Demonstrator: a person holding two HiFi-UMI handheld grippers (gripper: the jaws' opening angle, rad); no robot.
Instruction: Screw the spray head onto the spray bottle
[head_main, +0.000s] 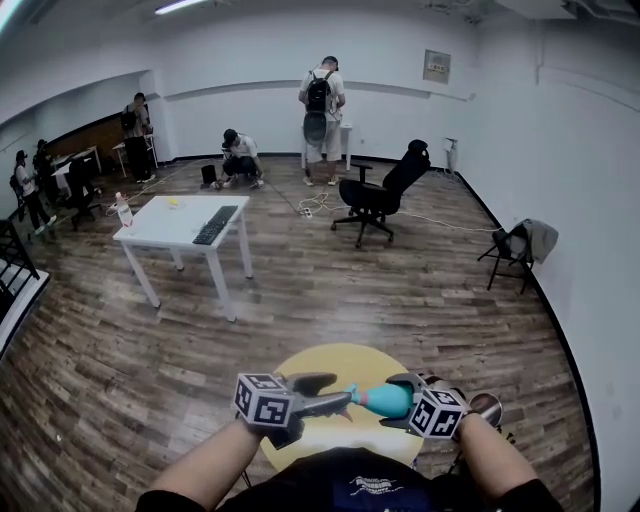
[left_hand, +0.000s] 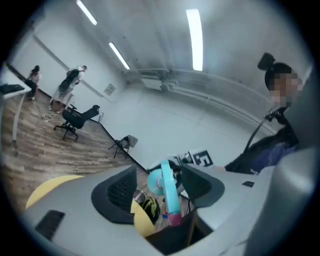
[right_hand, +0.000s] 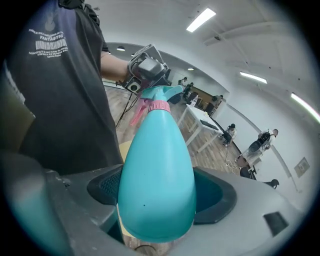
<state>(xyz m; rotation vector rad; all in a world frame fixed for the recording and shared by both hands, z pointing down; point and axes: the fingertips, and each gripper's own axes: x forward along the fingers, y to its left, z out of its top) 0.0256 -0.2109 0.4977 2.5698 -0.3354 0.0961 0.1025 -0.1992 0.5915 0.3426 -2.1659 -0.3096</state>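
Observation:
The teal spray bottle (right_hand: 157, 185) lies almost level over the round yellow table (head_main: 330, 365), and my right gripper (right_hand: 160, 197) is shut on its wide body. At the neck sit a pink collar (right_hand: 160, 106) and the teal spray head (right_hand: 162, 92) with a pink trigger. My left gripper (head_main: 338, 401) is at that end of the bottle (head_main: 385, 400). In the left gripper view the spray head (left_hand: 167, 192) stands between the jaws of my left gripper (left_hand: 160, 181), with a gap on the left side. The pads do not press it, so the jaws are open.
A white table (head_main: 150, 232) with a keyboard stands at the left on the wooden floor. A black office chair (head_main: 375, 200) is in the middle, and a folding chair (head_main: 515, 250) stands by the right wall. Several people are at the back of the room.

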